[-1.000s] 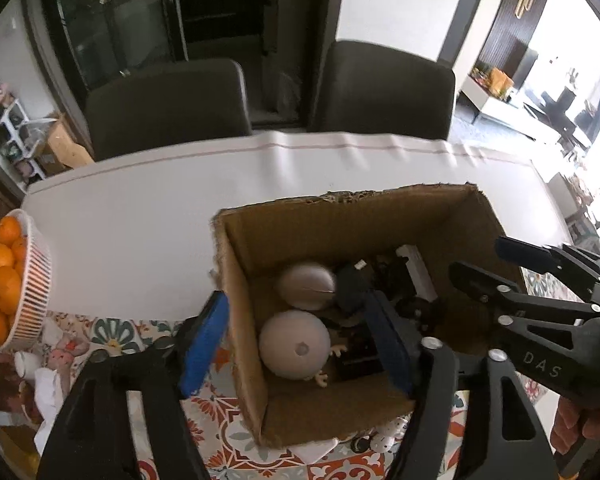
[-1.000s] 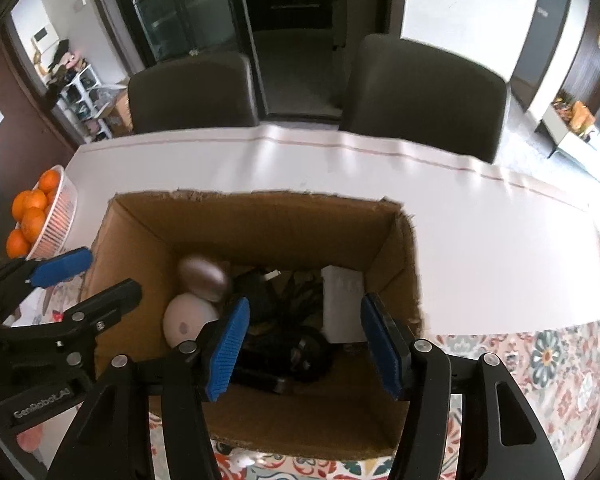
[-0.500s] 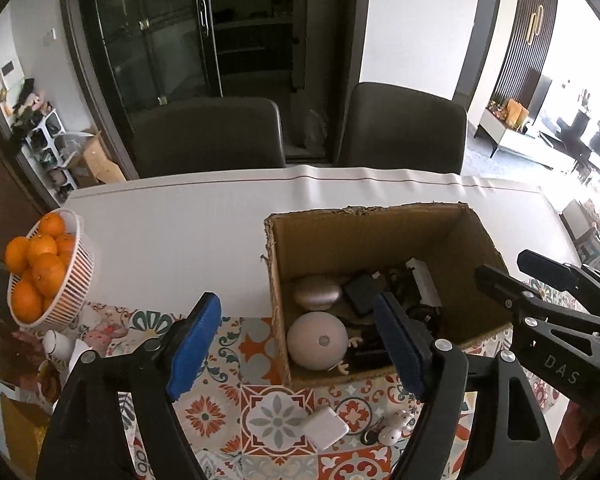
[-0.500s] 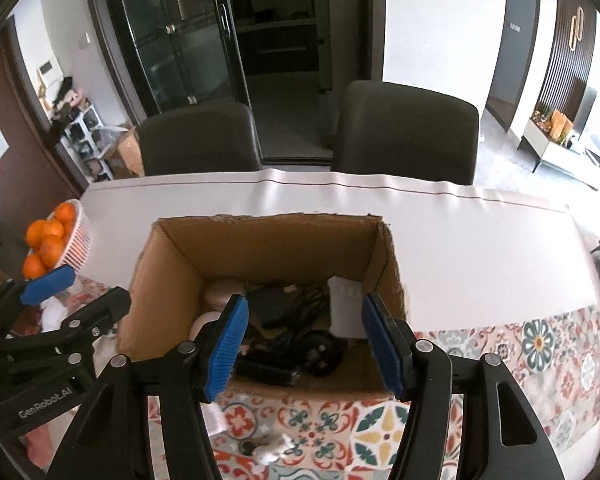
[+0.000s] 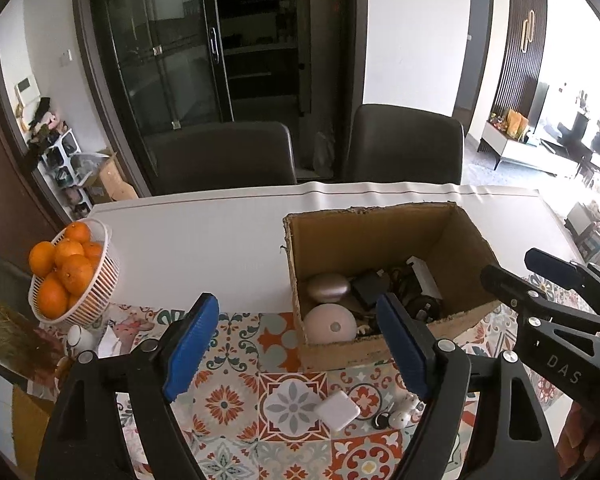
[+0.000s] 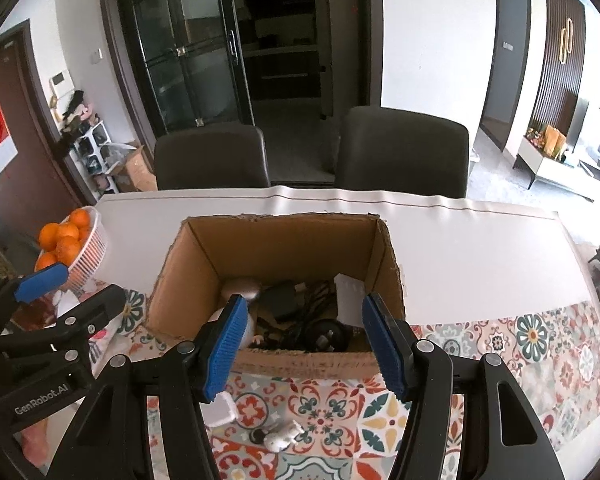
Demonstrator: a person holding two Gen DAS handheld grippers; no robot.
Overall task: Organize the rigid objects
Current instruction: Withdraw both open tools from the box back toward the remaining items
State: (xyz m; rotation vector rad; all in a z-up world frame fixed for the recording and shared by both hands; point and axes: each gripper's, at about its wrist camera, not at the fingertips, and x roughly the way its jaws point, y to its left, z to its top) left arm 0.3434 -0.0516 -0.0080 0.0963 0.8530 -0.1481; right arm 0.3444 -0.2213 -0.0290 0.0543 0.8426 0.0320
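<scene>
An open cardboard box (image 5: 352,354) (image 6: 300,360) stands on the table. Inside lie a round white device (image 5: 330,322), a beige oval case (image 5: 328,286), black adapters with cables (image 6: 296,312) and a white block (image 6: 350,296). In front of the box, on the patterned cloth, lie a white square charger (image 5: 337,410) (image 6: 220,410) and a small white figurine (image 5: 400,416) (image 6: 284,434). My left gripper (image 5: 296,340) hovers above the box's near left corner, jaws opening, nothing between them. My right gripper (image 6: 304,344) is open and empty over the box's front wall.
A white basket of oranges (image 5: 72,272) sits at the table's left edge, with a small white cup (image 5: 79,338) beside it. Two dark chairs (image 5: 224,156) (image 5: 404,144) stand behind the far edge. White cover (image 5: 204,240) spans the table's far half.
Both grippers have drawn back and up from the box, which now looks smaller. The left jaws have widened. The charger and figurine in front of the box have come into view.
</scene>
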